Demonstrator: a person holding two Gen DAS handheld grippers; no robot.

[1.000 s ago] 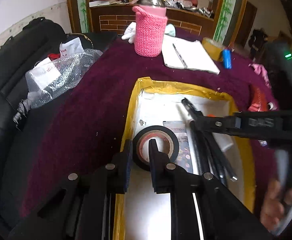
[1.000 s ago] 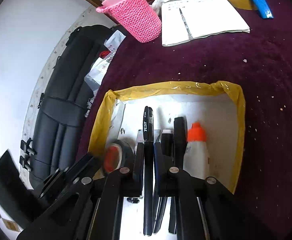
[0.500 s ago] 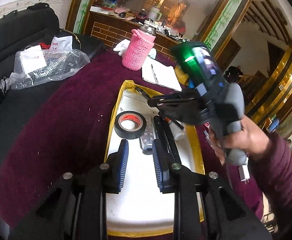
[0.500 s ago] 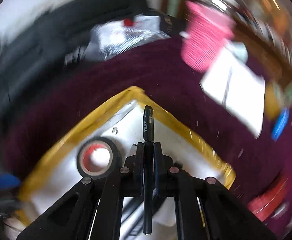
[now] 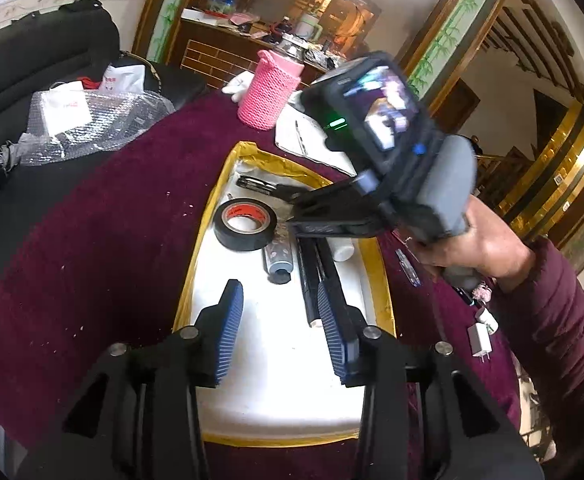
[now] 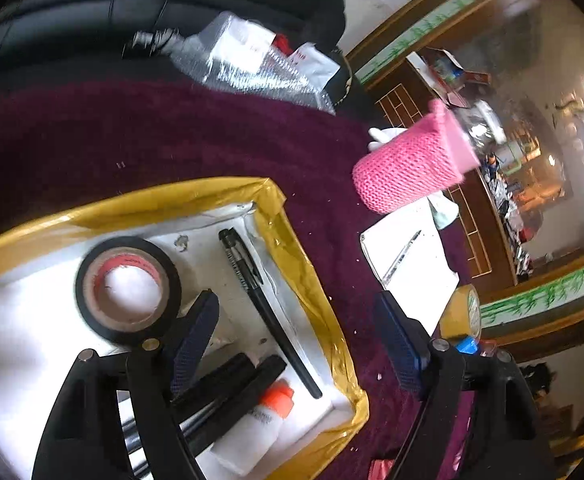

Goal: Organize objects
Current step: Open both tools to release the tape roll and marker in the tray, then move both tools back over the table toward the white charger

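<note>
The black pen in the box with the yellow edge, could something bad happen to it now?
Maybe. The slim black pen lies loose beside the yellow-taped wall of the white box, and the open right gripper hangs right over it, so a careless swing might knock it. The open left gripper is low over the same box, near the black tape roll, so the two grippers could bump.

Printing shows on the black pen [image 6: 247,276] and the tape roll's [image 6: 128,289] red core, perhaps lettering, unreadable.
</note>
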